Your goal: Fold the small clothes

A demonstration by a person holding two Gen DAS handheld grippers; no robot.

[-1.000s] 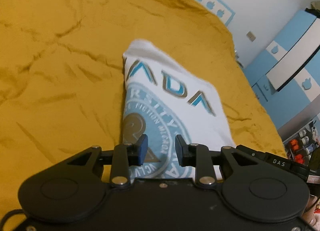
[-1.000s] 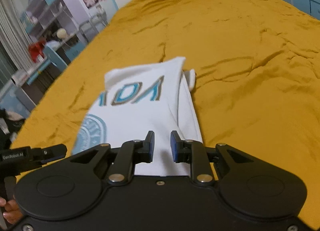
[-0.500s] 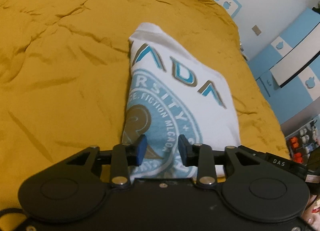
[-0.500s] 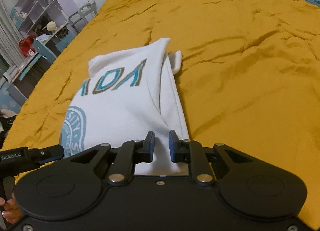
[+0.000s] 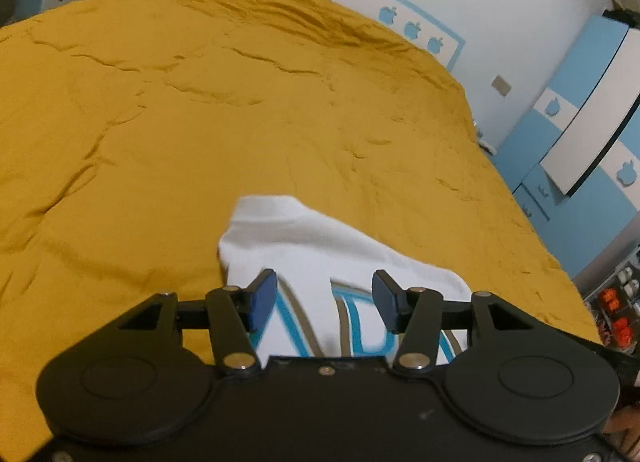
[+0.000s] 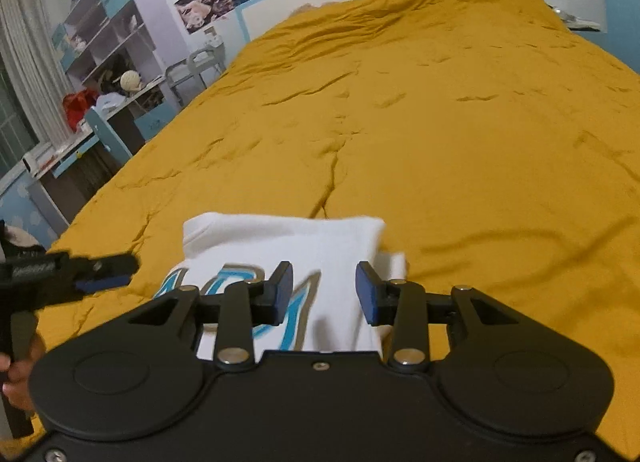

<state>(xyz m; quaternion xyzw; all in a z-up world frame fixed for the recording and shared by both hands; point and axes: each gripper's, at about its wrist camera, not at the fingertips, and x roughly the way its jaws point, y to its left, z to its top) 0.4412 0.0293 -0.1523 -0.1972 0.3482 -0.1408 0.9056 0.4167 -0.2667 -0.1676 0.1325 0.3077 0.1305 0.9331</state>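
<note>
A small white T-shirt (image 5: 304, 246) with teal and tan lettering lies folded on the mustard-yellow bed cover (image 5: 200, 122). My left gripper (image 5: 324, 298) is open above the shirt's near part, holding nothing. In the right wrist view the same shirt (image 6: 288, 238) lies just ahead, and my right gripper (image 6: 324, 294) is open over it, holding nothing. The left gripper (image 6: 104, 278) also shows at the left edge of the right wrist view, beside the shirt. The shirt's near part is hidden under both gripper bodies.
The bed cover (image 6: 440, 122) stretches far ahead. A blue and white wardrobe (image 5: 580, 134) stands to the right of the bed. A desk with shelves and clutter (image 6: 100, 94) stands to the left. A white wall with blue apple decals (image 5: 412, 28) is behind the bed.
Both grippers opened wide and let go of the shirt. Both pulled back and tilted up, so the shirt now sits lower in view and more of the bed shows.
</note>
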